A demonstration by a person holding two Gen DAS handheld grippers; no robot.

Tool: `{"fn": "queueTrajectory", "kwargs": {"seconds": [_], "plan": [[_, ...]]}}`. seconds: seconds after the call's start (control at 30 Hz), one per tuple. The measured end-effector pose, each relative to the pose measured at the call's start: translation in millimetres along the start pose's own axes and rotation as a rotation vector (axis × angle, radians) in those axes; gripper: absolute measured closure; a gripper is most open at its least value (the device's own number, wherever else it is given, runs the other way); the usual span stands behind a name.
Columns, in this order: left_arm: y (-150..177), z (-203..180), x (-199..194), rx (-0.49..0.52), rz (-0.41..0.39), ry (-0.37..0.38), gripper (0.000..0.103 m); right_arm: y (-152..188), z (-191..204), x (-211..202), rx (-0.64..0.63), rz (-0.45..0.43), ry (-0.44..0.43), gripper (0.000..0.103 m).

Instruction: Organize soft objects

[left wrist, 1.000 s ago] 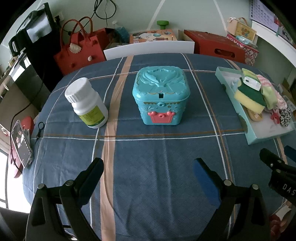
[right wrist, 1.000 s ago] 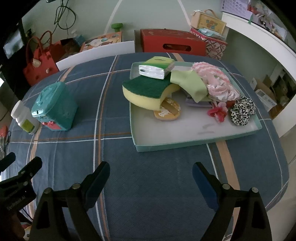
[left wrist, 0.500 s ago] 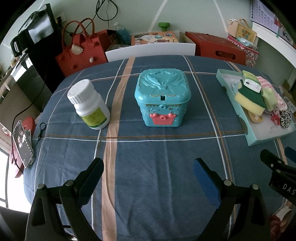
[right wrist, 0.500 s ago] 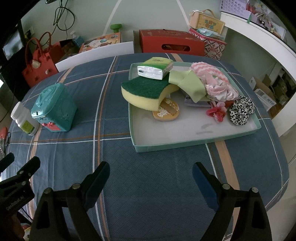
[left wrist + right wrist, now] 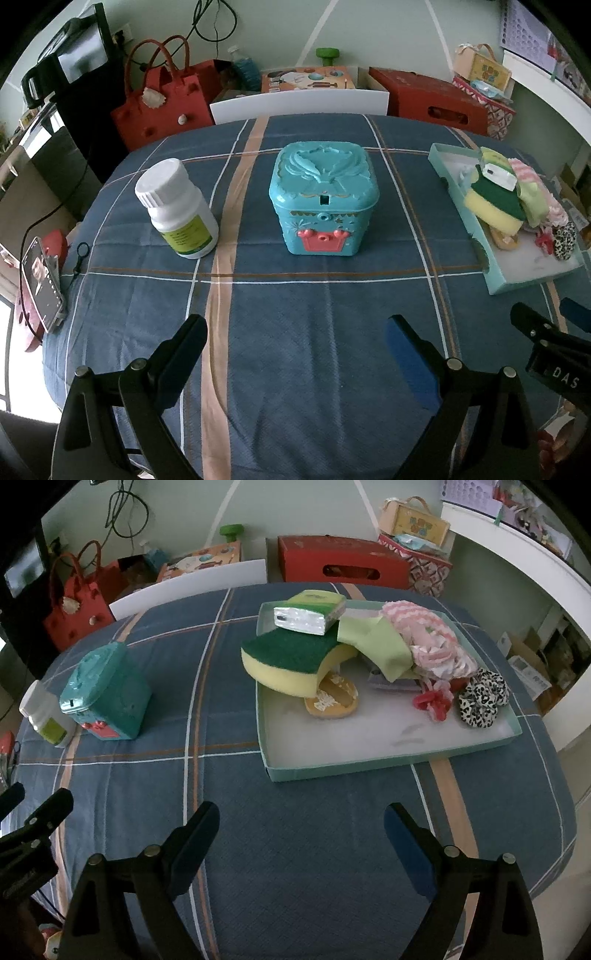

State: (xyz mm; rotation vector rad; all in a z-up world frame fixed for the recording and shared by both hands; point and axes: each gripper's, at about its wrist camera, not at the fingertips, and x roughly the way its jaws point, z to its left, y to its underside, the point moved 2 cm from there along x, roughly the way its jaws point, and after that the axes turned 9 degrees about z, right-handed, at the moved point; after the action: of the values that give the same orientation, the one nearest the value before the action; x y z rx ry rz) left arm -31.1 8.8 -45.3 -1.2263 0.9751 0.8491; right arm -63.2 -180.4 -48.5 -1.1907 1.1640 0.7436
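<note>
The left hand-held gripper (image 5: 295, 339) hangs over the near part of the surface (image 5: 314, 314) with its two fingers spread wide, holding nothing and touching nothing. Beyond it stands a teal box (image 5: 324, 197) with a pink clasp, lid shut, and to the left of that box a white bottle (image 5: 177, 212) stands upright, apart from it.

The right hand-held gripper (image 5: 301, 823) is likewise wide apart and empty, poised above the checked cloth just near of the shallow tray (image 5: 369, 770). The soft things lie in the far half of that tray: a yellow-and-green sponge (image 5: 291, 662) propped over an orange oval piece (image 5: 332, 699), a second wrapped sponge (image 5: 310, 613) on top of it, a light green cloth (image 5: 376, 644), a pink-and-white cloth (image 5: 432, 642), a red hair tie (image 5: 432, 701) and a leopard-print scrunchie (image 5: 482, 699) at the right. The near half of the tray is bare white
</note>
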Motion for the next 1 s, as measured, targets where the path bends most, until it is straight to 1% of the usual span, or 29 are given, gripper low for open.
{"fn": "queueTrajectory", "kwargs": {"seconds": [0.33,0.63,1.0], "plan": [[1.3,-8.1,-1.2,0.036,-0.008,-0.018,0.006,-0.2,2.0,1.0,-0.006,0.002,0.014,0.011],[1.2,-6.0,-0.4,0.026,-0.001,-0.011,0.006,-0.1,3.8,1.9,-0.014,0.006,0.02,0.011],[1.3,-7.9,-0.1,0.037,-0.003,-0.012,0.006,-0.5,2.8,2.3,-0.007,0.007,0.015,0.011]]}}
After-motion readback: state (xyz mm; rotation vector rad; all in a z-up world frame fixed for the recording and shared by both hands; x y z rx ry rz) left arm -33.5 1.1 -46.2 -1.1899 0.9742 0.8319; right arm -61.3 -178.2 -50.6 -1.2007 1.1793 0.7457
